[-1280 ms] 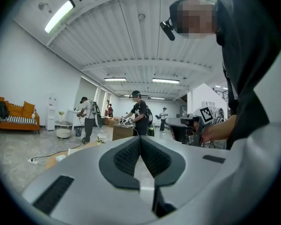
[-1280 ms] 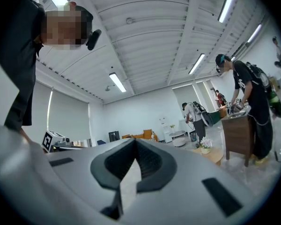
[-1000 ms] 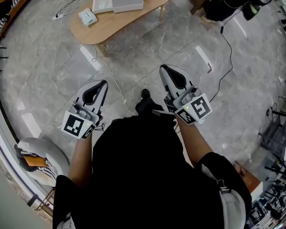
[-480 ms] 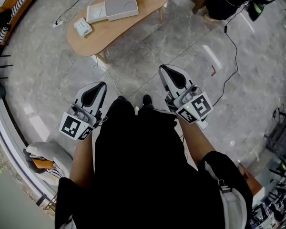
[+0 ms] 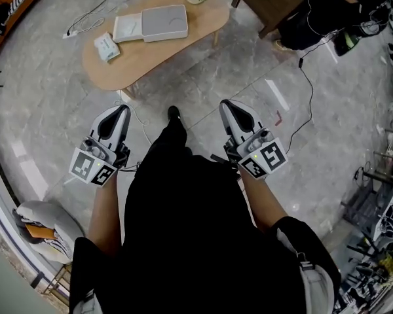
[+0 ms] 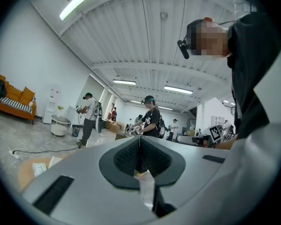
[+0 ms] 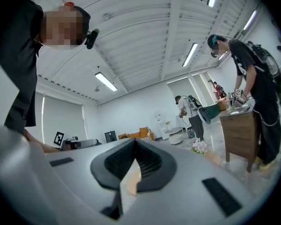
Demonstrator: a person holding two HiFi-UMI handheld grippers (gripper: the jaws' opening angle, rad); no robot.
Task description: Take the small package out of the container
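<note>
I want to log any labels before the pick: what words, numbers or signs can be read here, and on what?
No words or numbers can be read anywhere.
Marker cube on the left gripper: black-and-white square pattern, no text.
Marker cube on the right gripper: the same kind of pattern, no text.
Small package on the table: its print is too small to read.
</note>
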